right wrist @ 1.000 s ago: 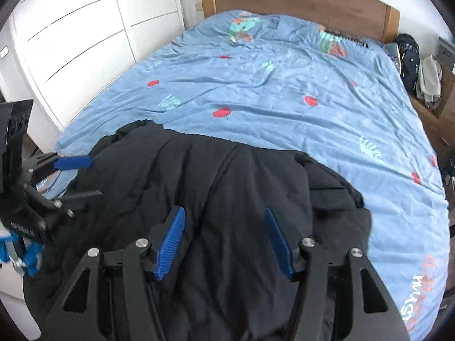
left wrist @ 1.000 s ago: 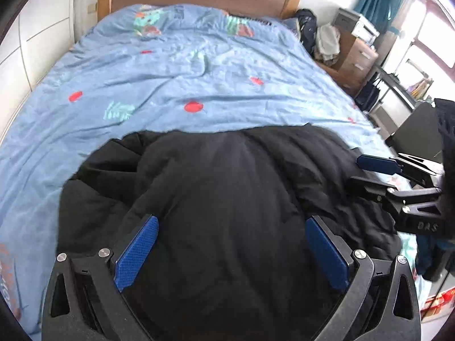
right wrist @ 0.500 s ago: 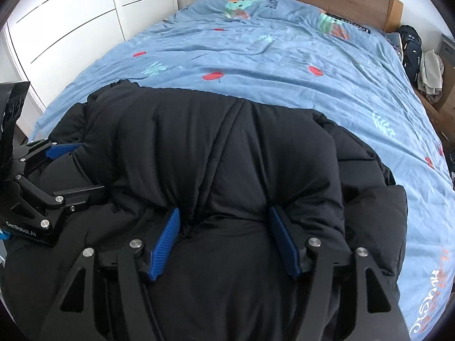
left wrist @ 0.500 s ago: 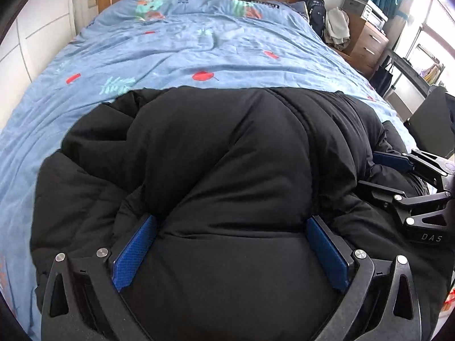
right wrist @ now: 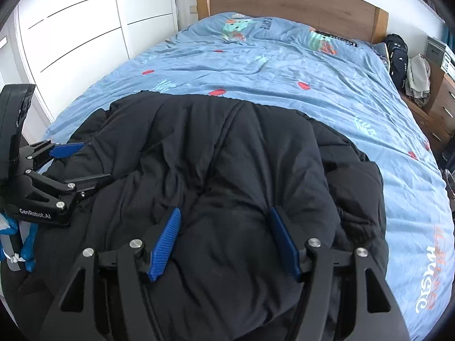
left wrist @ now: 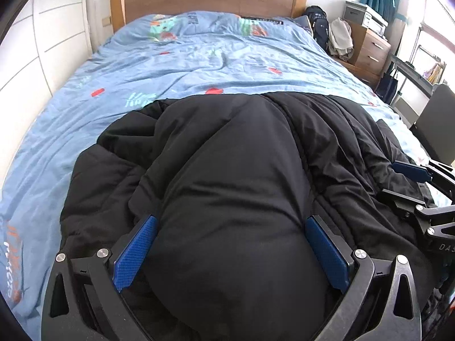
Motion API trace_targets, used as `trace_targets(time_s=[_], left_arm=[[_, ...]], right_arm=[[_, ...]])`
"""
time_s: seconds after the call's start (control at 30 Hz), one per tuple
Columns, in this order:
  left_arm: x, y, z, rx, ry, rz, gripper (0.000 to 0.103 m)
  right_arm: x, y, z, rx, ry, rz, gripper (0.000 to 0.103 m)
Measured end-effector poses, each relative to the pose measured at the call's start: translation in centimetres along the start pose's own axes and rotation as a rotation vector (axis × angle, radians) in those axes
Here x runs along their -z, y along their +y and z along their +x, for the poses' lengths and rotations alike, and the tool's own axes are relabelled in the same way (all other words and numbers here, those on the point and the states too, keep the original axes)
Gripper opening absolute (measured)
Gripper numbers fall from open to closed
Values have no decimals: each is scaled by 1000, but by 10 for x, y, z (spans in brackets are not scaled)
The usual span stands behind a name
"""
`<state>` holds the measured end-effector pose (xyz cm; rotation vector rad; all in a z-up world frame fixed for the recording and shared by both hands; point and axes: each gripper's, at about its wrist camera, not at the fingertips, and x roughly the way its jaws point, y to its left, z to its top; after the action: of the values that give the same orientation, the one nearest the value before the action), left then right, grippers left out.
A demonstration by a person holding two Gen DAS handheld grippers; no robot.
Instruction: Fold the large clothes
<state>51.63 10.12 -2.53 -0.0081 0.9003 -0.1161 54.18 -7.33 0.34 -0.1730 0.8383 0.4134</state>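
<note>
As both grippers sank since a sec ago, the black padded jacket (left wrist: 227, 199) bulged up btwn the left gripper (left wrist: 230, 255) fingers & right gripper (right wrist: 224, 244) fingers, both clamped on fabric; fold likely being laid on the bed (left wrist: 199, 56). Backpack (left wrist: 320, 28) & dresser (left wrist: 369, 51) stood well apart; nothing obstructed.

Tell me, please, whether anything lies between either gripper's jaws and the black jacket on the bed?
Nothing visible does: the black jacket bulges directly between the jaws of the left gripper and of the right gripper.
</note>
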Motion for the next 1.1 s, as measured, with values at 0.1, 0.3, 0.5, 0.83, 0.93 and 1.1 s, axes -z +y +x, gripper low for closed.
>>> trace_targets(time_s=[0.1,0.3,0.5,0.83,0.93,1.1], left_arm=[[7,-1,-3,-16,-32,10,102],[18,-2,-4,-23,-92,9,102],[24,-5,-2,-33,-135,17,102],[34,-10,-7,-45,-167,32,102],[38,-10,-9,-46,-170,37,102],[42,-12,-11,-52,-165,42,102]], right_arm=[[8,2,1,9,-29,3,65],[20,4,4,13,-93,14,67],[31,5,4,26,-142,17,67],[45,4,0,31,-185,37,68],[47,6,-3,34,-186,36,68],[52,6,-8,27,-180,43,68]])
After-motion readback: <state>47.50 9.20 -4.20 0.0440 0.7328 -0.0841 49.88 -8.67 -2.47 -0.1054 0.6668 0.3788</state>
